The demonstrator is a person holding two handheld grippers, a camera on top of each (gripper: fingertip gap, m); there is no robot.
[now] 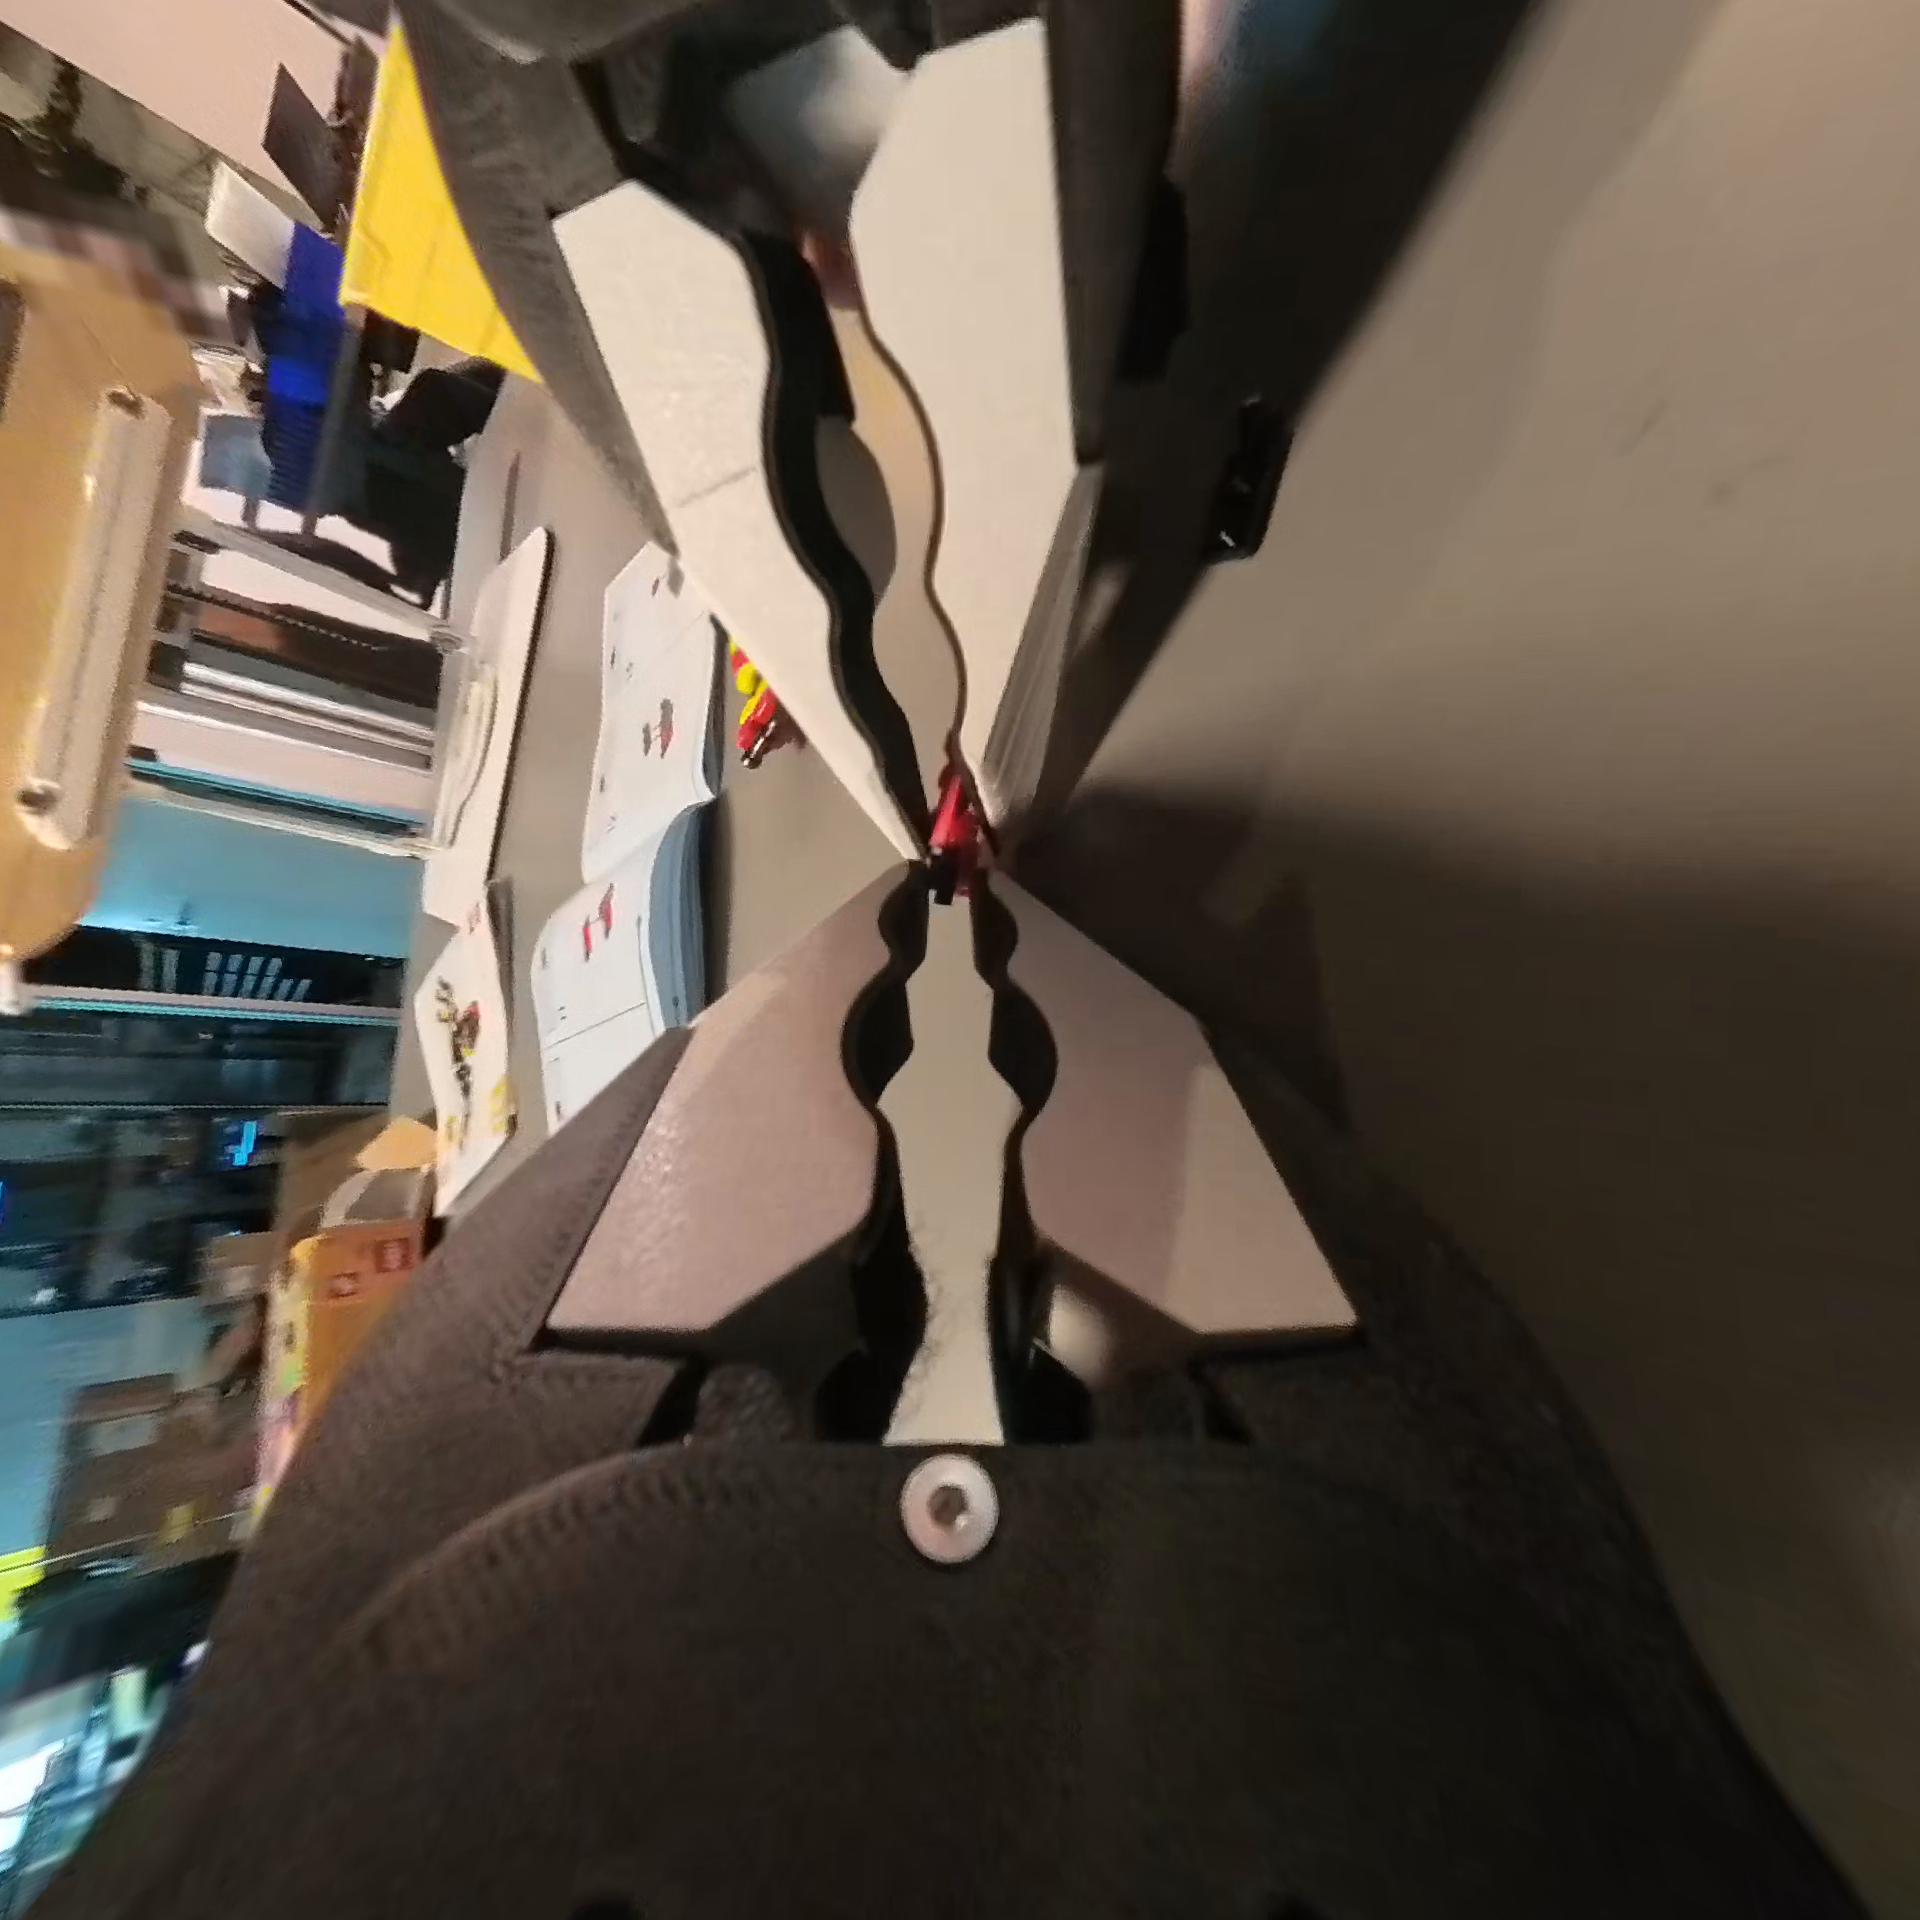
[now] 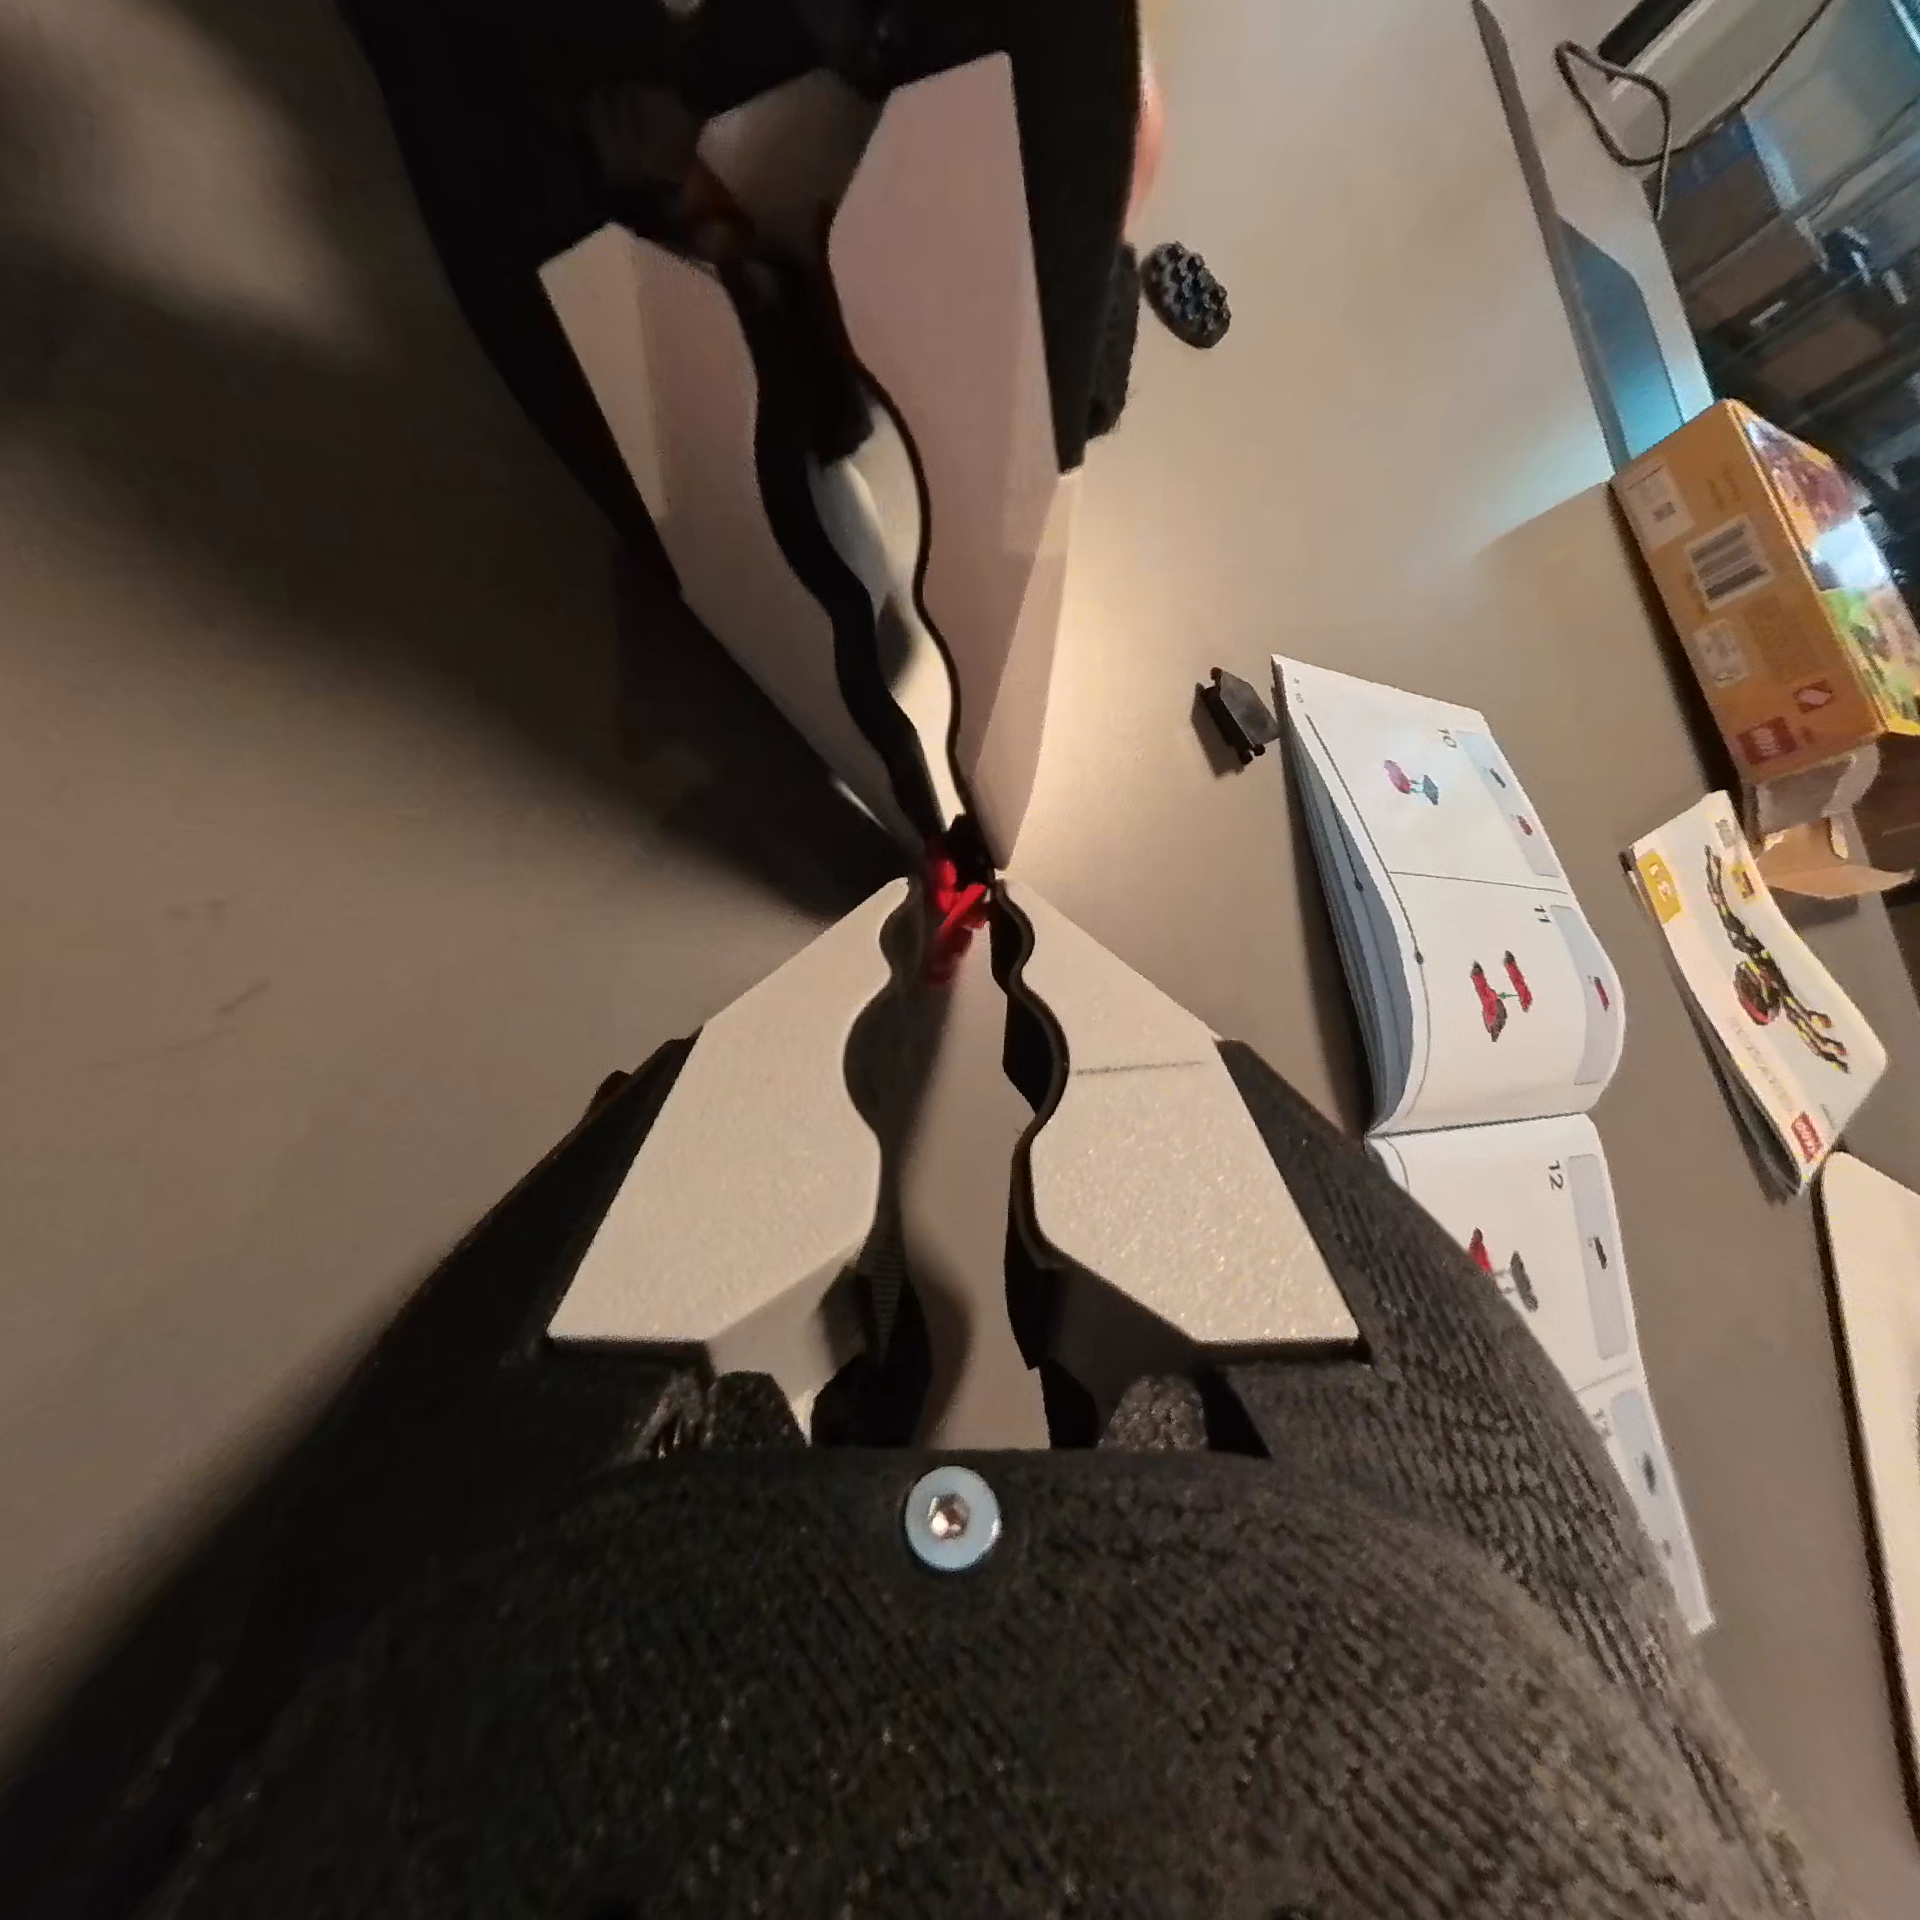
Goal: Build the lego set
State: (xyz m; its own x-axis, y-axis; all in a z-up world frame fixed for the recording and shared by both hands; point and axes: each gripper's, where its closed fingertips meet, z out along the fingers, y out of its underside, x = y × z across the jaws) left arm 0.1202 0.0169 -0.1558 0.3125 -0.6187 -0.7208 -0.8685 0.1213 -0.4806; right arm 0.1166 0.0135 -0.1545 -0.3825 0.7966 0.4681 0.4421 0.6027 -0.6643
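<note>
My two grippers meet tip to tip above the grey table (image 2: 1299, 499). In the left wrist view my left gripper (image 1: 948, 881) comes from below, shut on a small black piece (image 1: 941, 885). The right gripper (image 1: 961, 805) comes from above, shut on a small red Lego piece (image 1: 951, 826). In the right wrist view my right gripper (image 2: 951, 902) pinches the red piece (image 2: 945, 920). The left gripper (image 2: 961, 840) holds the black piece (image 2: 968, 831) against it. The two pieces touch; how they join is hidden by the fingertips.
An open instruction booklet (image 2: 1455, 914) lies on the right, with a second booklet (image 2: 1756, 997) and a yellow Lego box (image 2: 1756, 592) beyond it. A round black studded piece (image 2: 1187, 294) and a small black piece (image 2: 1236, 719) lie on the table. Red and yellow pieces (image 1: 750, 696) lie by the booklet (image 1: 649, 707). The tips of both grippers are at nearly the same place.
</note>
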